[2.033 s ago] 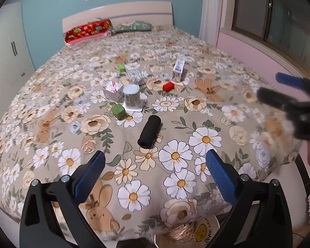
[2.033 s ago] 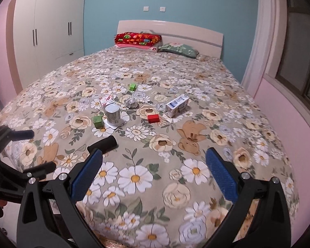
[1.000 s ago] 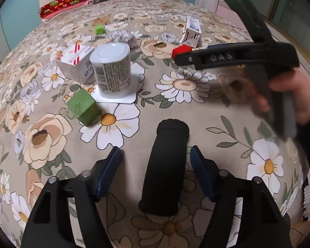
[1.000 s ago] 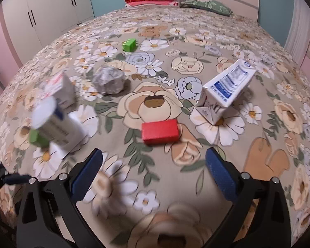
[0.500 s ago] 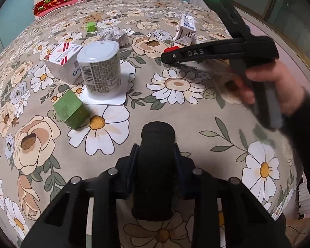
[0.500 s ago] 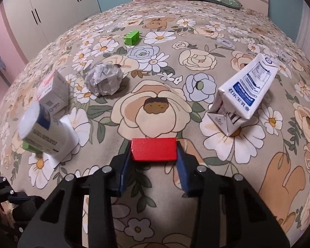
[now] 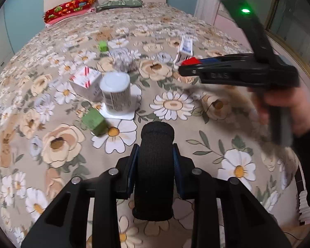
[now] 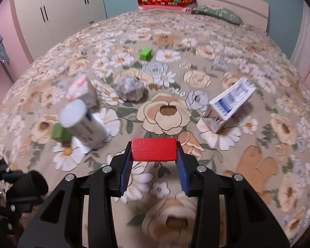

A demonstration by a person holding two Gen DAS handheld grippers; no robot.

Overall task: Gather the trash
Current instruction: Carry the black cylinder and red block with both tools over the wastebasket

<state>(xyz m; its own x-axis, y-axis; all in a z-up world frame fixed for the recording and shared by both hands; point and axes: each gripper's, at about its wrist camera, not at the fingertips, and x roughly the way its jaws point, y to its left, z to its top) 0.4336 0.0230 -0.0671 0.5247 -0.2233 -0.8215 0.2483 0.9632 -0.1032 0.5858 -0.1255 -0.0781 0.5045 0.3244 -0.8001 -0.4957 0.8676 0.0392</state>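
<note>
Black, soft-knit roll (image 7: 156,161) sits clamped in your left gripper (image 7: 155,165), above the floral bedspread (image 7: 57,144); your right gripper (image 8: 154,155) pinches a smooth red block (image 8: 154,149) over the same bedspread.

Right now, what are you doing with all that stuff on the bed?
A person is picking up trash from the flowery bed with a grabber in each hand. The left gripper is shut on a black roll, and the right gripper is shut on a red block. Both are held just above the bedspread. Still lying on the bed are a white can, two small cartons, a crumpled paper ball and two green blocks.
</note>
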